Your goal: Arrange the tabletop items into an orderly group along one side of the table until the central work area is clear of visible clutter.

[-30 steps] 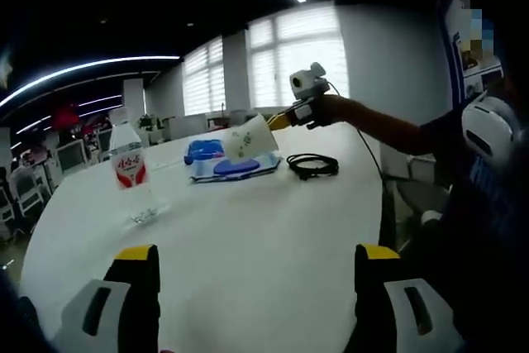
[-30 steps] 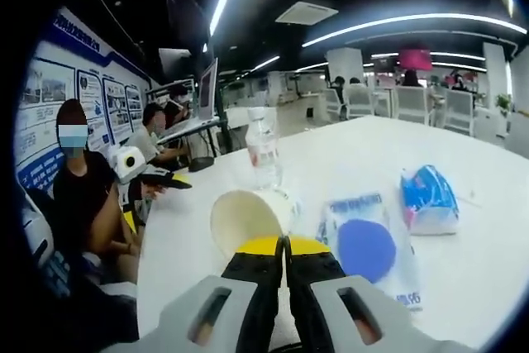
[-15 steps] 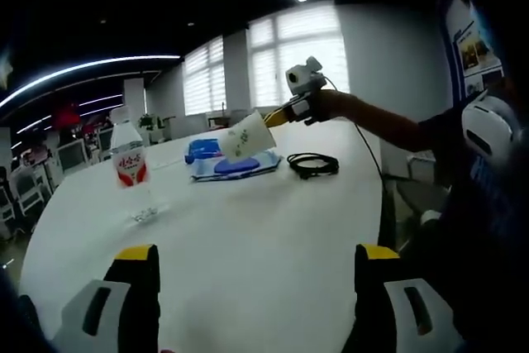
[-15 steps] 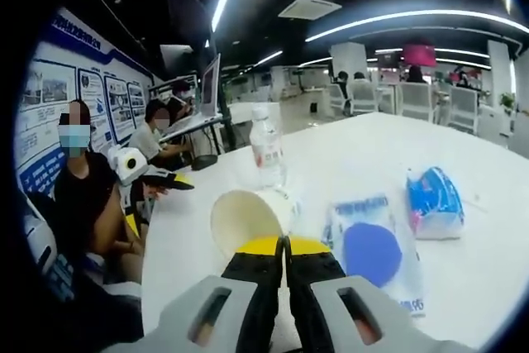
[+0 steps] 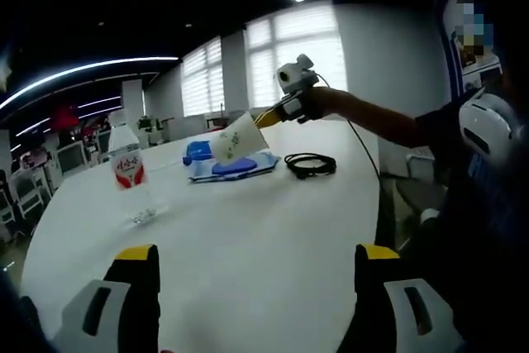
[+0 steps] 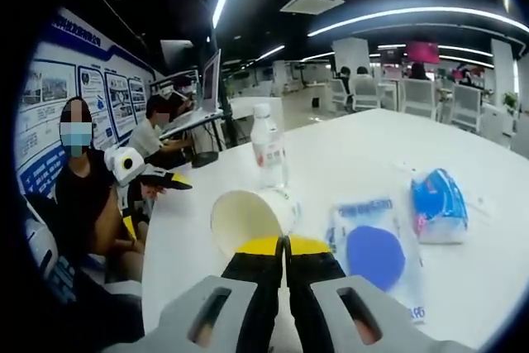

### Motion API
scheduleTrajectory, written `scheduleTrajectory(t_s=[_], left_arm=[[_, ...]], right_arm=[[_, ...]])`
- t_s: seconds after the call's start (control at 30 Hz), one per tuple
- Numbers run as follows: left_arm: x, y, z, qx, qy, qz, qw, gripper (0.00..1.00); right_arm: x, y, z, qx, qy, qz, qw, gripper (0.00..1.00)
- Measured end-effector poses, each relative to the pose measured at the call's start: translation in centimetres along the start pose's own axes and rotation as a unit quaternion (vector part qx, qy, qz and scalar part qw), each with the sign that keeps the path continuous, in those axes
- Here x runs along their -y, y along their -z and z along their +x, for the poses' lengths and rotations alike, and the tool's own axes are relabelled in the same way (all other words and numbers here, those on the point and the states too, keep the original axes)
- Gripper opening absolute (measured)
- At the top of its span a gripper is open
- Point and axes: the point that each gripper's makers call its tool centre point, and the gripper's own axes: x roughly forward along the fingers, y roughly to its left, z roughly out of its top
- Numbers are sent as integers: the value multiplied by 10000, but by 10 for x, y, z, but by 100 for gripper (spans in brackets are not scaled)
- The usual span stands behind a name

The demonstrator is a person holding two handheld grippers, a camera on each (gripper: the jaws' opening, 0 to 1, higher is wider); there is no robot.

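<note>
The right gripper [image 6: 286, 245], fingers pinched on the paper cup's [image 6: 248, 219] rim, holds it tilted above centre-frame tabletop [image 6: 347, 155]; the left gripper [image 5: 256, 258] gapes empty.

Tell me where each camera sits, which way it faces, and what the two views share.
Left gripper view: rides the open left gripper, low over the white table, facing the windows; the person's arm reaches in holding the right gripper.
Right gripper view: rides the right gripper, shut on the paper cup, looking down at the table toward the office.
Shared: cup, water bottle, blue-printed pack.
</note>
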Motion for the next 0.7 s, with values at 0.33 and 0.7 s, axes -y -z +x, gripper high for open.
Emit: scheduleTrajectory(t_s=[0.33,0.7], left_arm=[[-2,2,-3,-40,-30,9,10000,98],[-9,2,-5,-36,-138,6,9999,98]], right_arm=[[-3,2,5,-160,-34,4,9999,0],[-6,-1,11,-275,-81,111,9995,0]])
